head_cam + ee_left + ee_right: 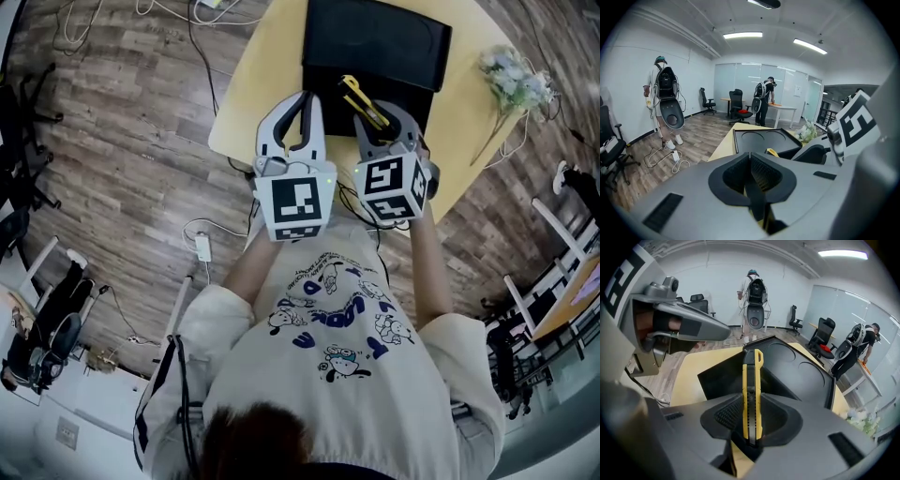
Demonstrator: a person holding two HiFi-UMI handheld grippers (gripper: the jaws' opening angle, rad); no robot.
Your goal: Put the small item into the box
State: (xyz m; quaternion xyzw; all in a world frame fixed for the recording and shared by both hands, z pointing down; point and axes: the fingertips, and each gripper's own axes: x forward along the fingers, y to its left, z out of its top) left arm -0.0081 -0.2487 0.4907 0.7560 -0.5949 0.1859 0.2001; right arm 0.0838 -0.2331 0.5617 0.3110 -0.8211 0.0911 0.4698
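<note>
Over the near edge of the black box (375, 42), which sits on the yellow worktop (255, 89), we find the small item: a yellow-and-black utility knife (751, 380), clamped between the pads of the right tongs (751, 414). Its long axis runs straight out along the tongs, so the free end points ahead and down at the box, and in the right gripper view that end sits over the box's near corner, with the open interior and its two round recesses spreading beyond it. In the head view the knife lies at a slant, its tip just past the box's near wall. We judge that it is carried above the box and not resting in it, though we cannot tell how high it hangs. The left tongs (751, 164) sit just beside the right pair, on the person's left, with their pads closed together and nothing between them. They also face the box, but they play no part in the carry. The relation that matters is this: the box lies directly forward of and below the right tongs, in line with the knife's length. We judge that the next move calls for bringing the knife further in over the box floor, then parting the pads so it drops lengthwise and clear of the wall.
</note>
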